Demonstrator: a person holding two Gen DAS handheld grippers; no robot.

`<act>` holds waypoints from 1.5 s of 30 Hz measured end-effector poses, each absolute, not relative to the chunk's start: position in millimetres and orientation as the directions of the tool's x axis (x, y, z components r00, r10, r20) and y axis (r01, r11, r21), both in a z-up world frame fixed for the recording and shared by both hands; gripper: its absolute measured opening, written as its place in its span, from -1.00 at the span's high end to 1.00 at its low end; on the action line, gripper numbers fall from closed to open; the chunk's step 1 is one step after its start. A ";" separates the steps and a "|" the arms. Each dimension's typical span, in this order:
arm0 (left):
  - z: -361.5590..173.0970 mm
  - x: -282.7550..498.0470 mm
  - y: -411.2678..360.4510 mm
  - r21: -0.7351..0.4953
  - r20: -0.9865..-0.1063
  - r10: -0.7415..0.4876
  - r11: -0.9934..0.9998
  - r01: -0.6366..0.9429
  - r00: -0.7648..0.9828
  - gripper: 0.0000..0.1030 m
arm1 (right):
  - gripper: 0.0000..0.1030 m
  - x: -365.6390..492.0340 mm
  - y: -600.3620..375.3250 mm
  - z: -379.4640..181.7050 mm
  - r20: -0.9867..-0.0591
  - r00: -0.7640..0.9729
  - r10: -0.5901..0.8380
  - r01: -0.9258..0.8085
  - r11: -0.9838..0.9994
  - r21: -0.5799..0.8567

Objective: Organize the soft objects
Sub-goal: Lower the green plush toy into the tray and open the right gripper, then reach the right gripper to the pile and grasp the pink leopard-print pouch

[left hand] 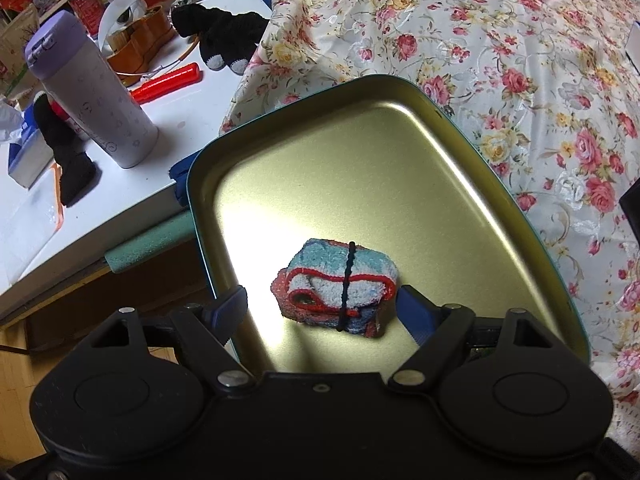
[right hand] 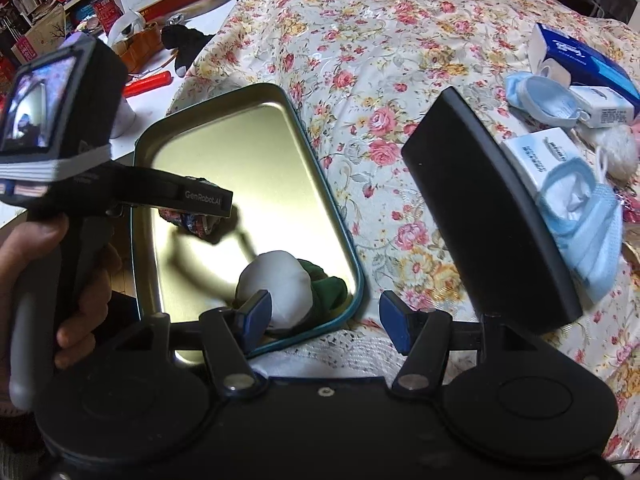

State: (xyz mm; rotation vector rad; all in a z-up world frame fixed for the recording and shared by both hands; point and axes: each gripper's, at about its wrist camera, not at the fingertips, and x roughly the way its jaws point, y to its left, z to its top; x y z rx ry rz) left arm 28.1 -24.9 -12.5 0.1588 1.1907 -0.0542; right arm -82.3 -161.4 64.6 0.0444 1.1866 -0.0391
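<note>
A folded red, blue and teal towel bundle [left hand: 335, 288] tied with a black band lies in a gold tin tray [left hand: 360, 152] with a teal rim. My left gripper [left hand: 322, 306] is open, its blue fingers on either side of the bundle, not pressing it. In the right wrist view the same tray [right hand: 240, 152] holds a white soft bundle [right hand: 278, 280] with a green cloth [right hand: 328, 284] at its near end. My right gripper [right hand: 324, 320] is open and empty above the tray's near right corner. The left gripper body [right hand: 120, 188] hides most of the towel bundle [right hand: 192, 222] there.
The tray lies on a floral cloth [left hand: 480, 60]. A white table [left hand: 120, 184] to the left holds a lilac bottle [left hand: 88, 88], red tool [left hand: 168, 80] and black knit items [left hand: 224, 36]. At right lie a black pad [right hand: 488, 208], blue masks [right hand: 580, 216] and boxes [right hand: 584, 64].
</note>
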 end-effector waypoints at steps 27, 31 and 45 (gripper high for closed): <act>63.9 -43.9 -103.7 0.035 -0.917 -0.082 0.958 0.284 0.389 -0.53 | -0.19 -179.4 -343.0 128.9 -0.848 0.510 -0.143 0.360 0.931 0.059; 83.5 -47.9 -125.4 0.040 -0.901 -0.109 0.943 0.331 0.420 -0.53 | -0.19 -180.7 -385.8 133.6 -0.841 0.506 -0.192 0.460 0.885 0.075; 112.4 -49.2 -198.9 0.038 -0.878 -0.195 0.882 0.469 0.438 -0.53 | -0.21 -138.6 -468.2 116.4 -0.864 0.423 -0.273 0.590 0.807 0.034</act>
